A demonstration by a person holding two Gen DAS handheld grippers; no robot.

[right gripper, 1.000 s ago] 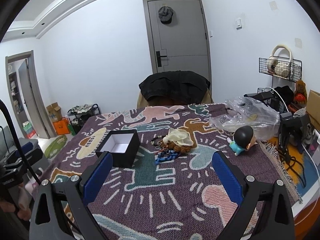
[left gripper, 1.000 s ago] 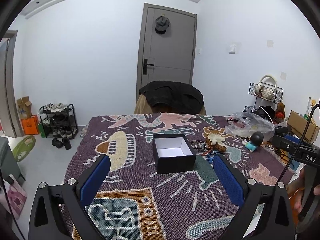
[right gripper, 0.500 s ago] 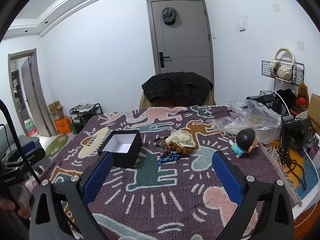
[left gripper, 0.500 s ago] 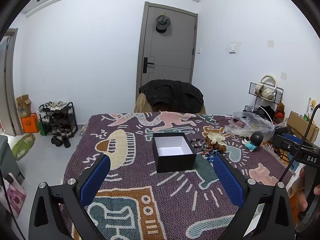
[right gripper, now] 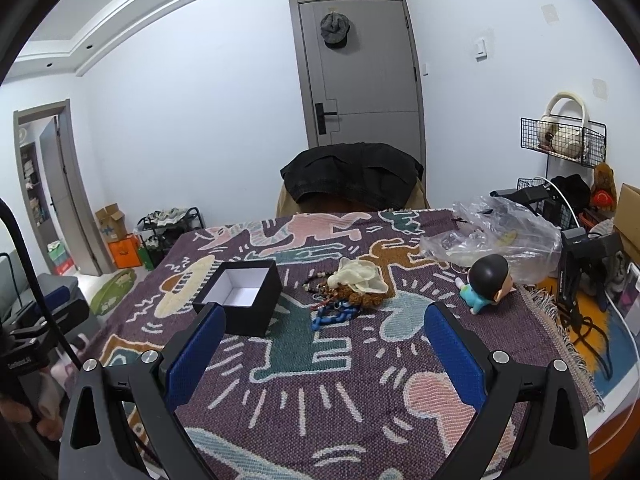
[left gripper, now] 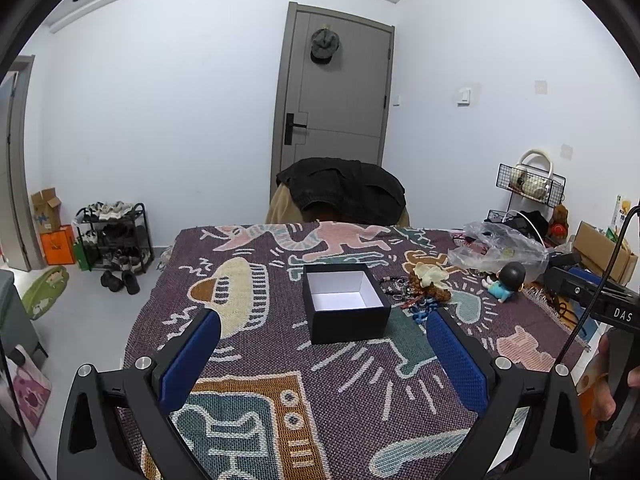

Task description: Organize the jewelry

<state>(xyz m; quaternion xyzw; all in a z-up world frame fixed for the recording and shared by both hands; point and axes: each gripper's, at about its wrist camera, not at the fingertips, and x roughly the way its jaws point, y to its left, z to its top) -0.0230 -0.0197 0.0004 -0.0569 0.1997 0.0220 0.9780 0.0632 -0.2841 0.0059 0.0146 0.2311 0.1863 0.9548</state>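
An open black box with a white inside (left gripper: 345,303) stands on the patterned cloth; it also shows in the right wrist view (right gripper: 240,297). A pile of jewelry (right gripper: 344,298) with brown beads, a blue bead string and a cream piece lies just right of the box; it also shows in the left wrist view (left gripper: 424,289). My left gripper (left gripper: 322,332) is open and empty, above the cloth just short of the box. My right gripper (right gripper: 324,328) is open and empty, short of the jewelry pile.
A small doll with a black head (right gripper: 486,282) lies right of the jewelry. A crumpled clear plastic bag (right gripper: 500,236) sits at the back right. A chair draped with a black jacket (right gripper: 352,176) stands behind the table. The cloth's fringed right edge (right gripper: 560,344) is near cables.
Both views have shifted slightly; the box and the jewelry sit a little nearer in the frames. Both grippers stay open and empty. Nothing on the cloth has moved.
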